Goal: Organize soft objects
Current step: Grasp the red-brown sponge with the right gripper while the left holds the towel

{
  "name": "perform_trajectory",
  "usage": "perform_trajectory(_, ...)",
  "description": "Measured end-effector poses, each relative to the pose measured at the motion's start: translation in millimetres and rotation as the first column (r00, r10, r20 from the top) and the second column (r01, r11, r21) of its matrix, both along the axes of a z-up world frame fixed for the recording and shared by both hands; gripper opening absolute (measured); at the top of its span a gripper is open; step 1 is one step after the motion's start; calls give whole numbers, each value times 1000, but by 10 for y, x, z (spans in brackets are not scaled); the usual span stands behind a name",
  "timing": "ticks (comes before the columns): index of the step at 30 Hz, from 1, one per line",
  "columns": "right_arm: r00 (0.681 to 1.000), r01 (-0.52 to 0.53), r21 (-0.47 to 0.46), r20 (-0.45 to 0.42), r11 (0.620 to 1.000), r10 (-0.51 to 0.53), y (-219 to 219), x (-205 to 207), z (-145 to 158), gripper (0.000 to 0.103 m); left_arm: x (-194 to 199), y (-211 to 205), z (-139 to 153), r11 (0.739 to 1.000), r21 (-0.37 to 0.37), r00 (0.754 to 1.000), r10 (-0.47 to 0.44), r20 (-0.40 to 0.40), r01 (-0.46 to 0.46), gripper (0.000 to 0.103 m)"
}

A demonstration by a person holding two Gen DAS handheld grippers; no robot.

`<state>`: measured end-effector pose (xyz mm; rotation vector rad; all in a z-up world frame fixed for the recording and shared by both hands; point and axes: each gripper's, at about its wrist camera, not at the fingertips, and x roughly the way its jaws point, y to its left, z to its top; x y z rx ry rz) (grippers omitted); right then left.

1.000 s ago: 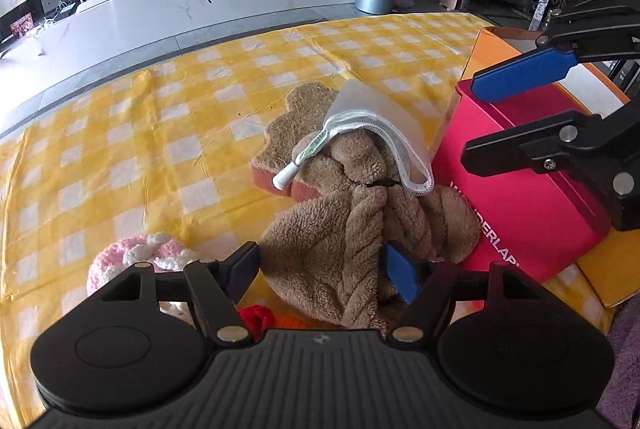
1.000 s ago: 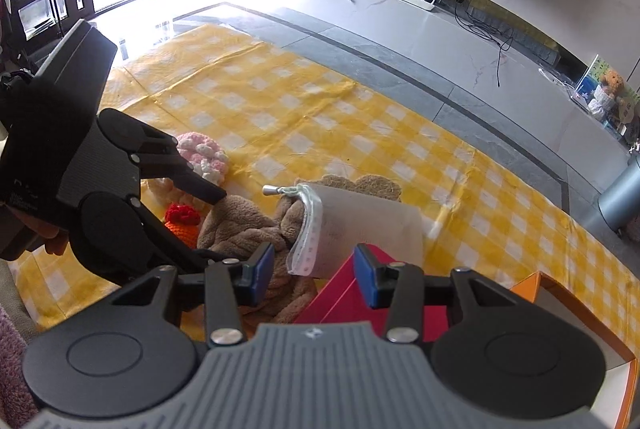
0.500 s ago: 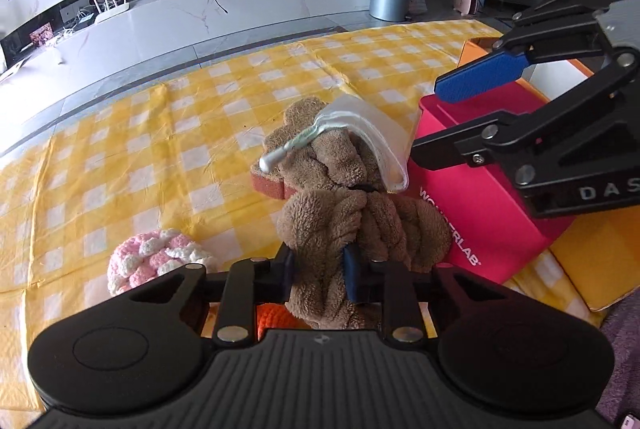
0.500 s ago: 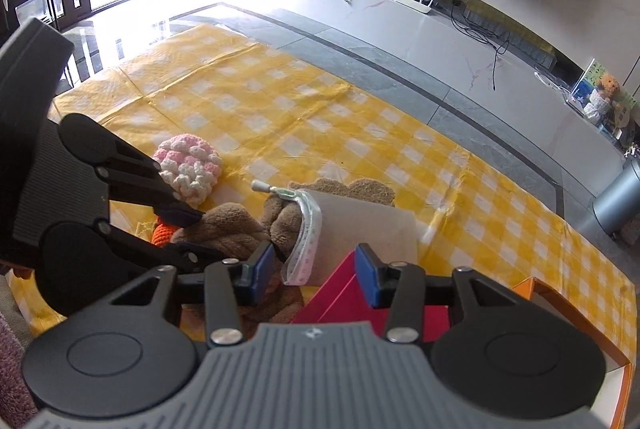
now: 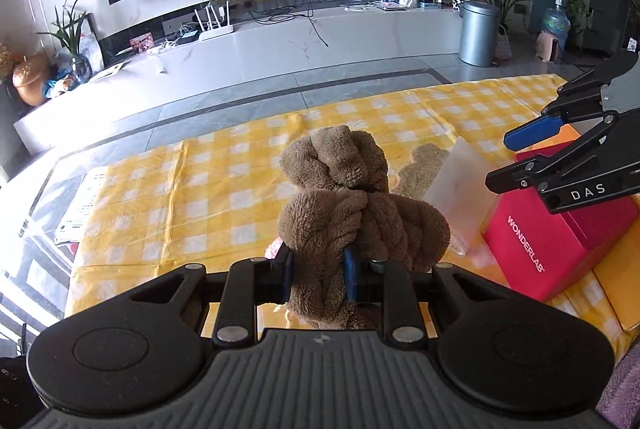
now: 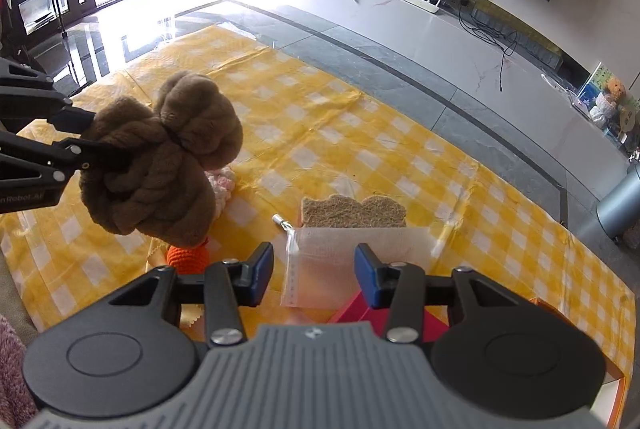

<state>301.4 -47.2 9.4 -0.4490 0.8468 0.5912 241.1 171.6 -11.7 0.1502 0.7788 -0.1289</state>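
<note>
Plush (image 5: 352,205) is soft, light and floppy, and it hangs in the air over the yellow cloth (image 6: 360,133). Your left claw (image 5: 318,271) is squeezed on its low fold. Grab thick folds. Your right claw (image 6: 314,279) is apart, empty, over the bag (image 6: 352,261).

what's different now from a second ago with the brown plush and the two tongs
The left tongs have just closed on the brown plush and lifted it off the yellow checked cloth, clear of the mesh pouch. The right tongs stayed open above the pouch and red box.
</note>
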Motion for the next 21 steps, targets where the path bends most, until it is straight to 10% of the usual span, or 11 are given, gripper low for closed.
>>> perform_trajectory(11,992,-84,-171,-104,982,67,690,619,-453,46,289,129,-125,999,16,999,40,11,-40,28)
perform_trajectory(21,964,-245,-389,-194,888,181,1017,1024,-879,72,426,178,-321,999,9,999,32,-11,-32,28)
